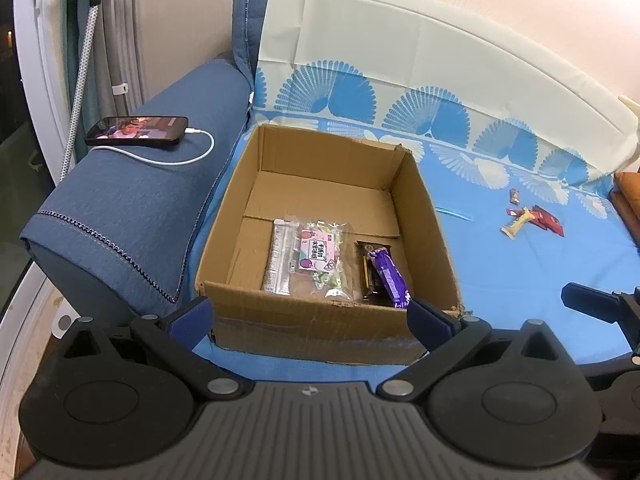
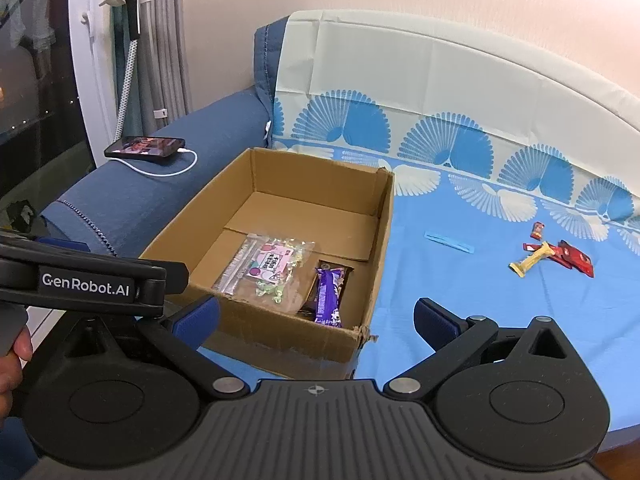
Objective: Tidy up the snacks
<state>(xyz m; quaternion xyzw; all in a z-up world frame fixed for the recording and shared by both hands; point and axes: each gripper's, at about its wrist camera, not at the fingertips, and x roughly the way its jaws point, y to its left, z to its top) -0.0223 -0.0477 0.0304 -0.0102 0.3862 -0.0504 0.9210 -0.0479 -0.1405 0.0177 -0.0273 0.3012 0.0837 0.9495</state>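
Both the left gripper [image 1: 310, 314] and the right gripper [image 2: 316, 318] have their jaws wide apart and hold nothing, hanging just before the near wall of the cardboard box [image 1: 320, 322]. The box sits at the left end of the blue sheet [image 1: 500, 272] beside the sofa arm [image 1: 132, 208], and along its near side lie a silver packet [image 1: 280, 256], a clear candy bag [image 1: 320, 256] and a purple bar [image 1: 390, 276]. A small pile of red and yellow snacks [image 2: 554, 258] lies well apart toward the sheet's right edge.

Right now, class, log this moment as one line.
left claw: open, empty | right claw: open, empty | cardboard box: purple bar, candy bag inside | loose snacks: on blue cloth
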